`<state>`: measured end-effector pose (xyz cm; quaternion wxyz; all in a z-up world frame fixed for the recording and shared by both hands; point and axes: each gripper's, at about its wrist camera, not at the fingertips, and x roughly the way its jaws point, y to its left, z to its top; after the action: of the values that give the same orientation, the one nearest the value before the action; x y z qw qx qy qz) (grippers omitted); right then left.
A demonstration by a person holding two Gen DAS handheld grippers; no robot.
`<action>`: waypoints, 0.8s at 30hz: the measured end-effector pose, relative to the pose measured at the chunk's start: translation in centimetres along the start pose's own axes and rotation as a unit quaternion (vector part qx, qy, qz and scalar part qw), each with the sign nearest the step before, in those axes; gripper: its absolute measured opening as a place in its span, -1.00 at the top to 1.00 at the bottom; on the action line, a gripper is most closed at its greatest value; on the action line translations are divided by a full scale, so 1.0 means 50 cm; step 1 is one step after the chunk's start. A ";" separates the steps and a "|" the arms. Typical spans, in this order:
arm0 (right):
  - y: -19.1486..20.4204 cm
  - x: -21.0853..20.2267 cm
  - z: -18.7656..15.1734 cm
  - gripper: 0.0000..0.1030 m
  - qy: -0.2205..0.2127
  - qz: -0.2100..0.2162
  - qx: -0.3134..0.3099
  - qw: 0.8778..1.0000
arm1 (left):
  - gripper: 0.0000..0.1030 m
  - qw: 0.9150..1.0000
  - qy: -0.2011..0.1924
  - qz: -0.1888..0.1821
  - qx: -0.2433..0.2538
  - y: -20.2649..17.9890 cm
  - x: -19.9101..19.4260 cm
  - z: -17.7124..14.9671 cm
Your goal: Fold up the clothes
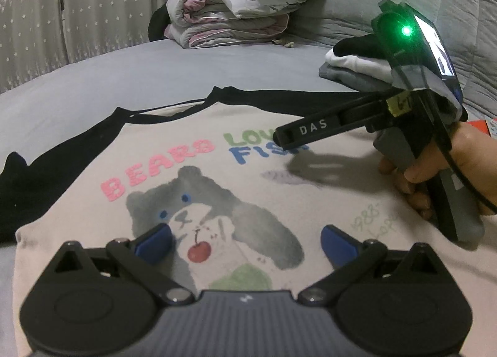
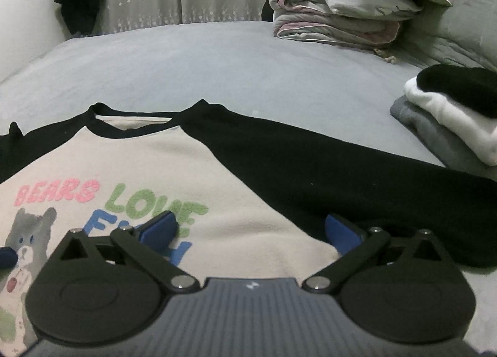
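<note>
Both claws, left (image 1: 245,240) and right (image 2: 251,231), tilt down over the shirt (image 1: 248,201), jaws apart, empty. The shirt lies flat on the bed (image 2: 217,71).

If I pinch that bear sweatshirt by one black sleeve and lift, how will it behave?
The sweatshirt lies limp and flat on the bed, so it would likely drape and sag. Its fleecy surface probably grips well. The black sleeve would likely rise first, dragging the body after it.
</note>
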<state>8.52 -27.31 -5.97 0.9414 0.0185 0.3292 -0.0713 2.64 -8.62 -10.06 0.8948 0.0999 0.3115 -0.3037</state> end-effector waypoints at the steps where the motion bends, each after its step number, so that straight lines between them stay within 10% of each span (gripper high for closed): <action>1: 0.000 0.000 0.000 -1.00 0.000 0.000 0.000 1.000 | -0.99 1.000 0.000 0.000 0.000 0.000 0.000 0.000; 24: 0.002 0.000 -0.003 -1.00 -0.003 0.002 0.002 1.000 | -0.99 1.000 0.000 0.000 0.000 -0.001 0.000 0.000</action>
<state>8.45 -27.20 -6.12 0.9424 0.0210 0.3265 -0.0697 2.64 -8.65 -10.05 0.8948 0.0999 0.3116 -0.3038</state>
